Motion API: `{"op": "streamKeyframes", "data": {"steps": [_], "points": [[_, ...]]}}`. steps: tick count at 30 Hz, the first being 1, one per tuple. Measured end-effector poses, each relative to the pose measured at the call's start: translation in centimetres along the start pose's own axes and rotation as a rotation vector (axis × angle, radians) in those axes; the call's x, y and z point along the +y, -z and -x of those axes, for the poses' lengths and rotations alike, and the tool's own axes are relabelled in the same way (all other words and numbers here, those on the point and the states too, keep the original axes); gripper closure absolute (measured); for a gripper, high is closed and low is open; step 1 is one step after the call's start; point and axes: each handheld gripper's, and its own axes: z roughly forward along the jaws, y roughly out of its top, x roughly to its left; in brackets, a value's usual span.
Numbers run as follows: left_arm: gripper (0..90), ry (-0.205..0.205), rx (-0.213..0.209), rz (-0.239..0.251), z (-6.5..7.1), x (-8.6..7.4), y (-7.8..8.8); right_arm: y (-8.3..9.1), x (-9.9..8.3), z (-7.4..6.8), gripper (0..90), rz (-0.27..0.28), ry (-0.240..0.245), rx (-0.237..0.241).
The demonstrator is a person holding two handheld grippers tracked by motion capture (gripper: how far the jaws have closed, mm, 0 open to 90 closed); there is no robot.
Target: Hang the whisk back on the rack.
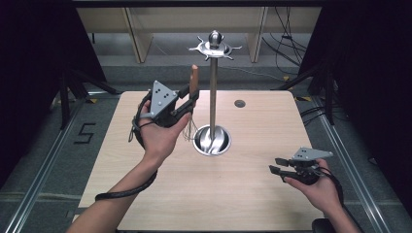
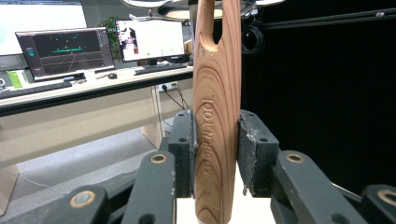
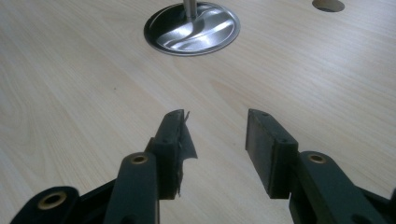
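My left gripper (image 1: pixel 192 98) is raised above the table's left half, shut on the wooden handle (image 1: pixel 194 77) of a whisk. The handle stands upright and the wire head (image 1: pixel 189 130) hangs below the hand. In the left gripper view both pads (image 2: pixel 184 144) press the handle (image 2: pixel 217 116), which has a hanging hole near its top. Just to the right stands a metal utensil stand with a round base (image 1: pixel 212 140), a tall pole (image 1: pixel 213 92) and a crown of hooks (image 1: pixel 214 47). My right gripper (image 1: pixel 274 166) (image 3: pixel 215 135) hovers low at the front right, open, with nothing between its jaws.
The light wooden table (image 1: pixel 272 204) has a round cable hole (image 1: pixel 239 103) at the back right of the stand. The stand's base (image 3: pixel 191 28) lies ahead of the right gripper. Black curtains flank the table; a desk with monitors (image 2: pixel 70 49) stands behind.
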Motion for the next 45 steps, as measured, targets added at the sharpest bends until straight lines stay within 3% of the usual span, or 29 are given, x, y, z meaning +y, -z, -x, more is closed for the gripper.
{"op": "streamKeyframes", "data": {"steps": [45], "points": [[68.6,-0.034,0.06,0.025,1.3,1.5,-1.6,0.0,0.0,0.0,58.2,-0.001,-0.001,0.0]]}}
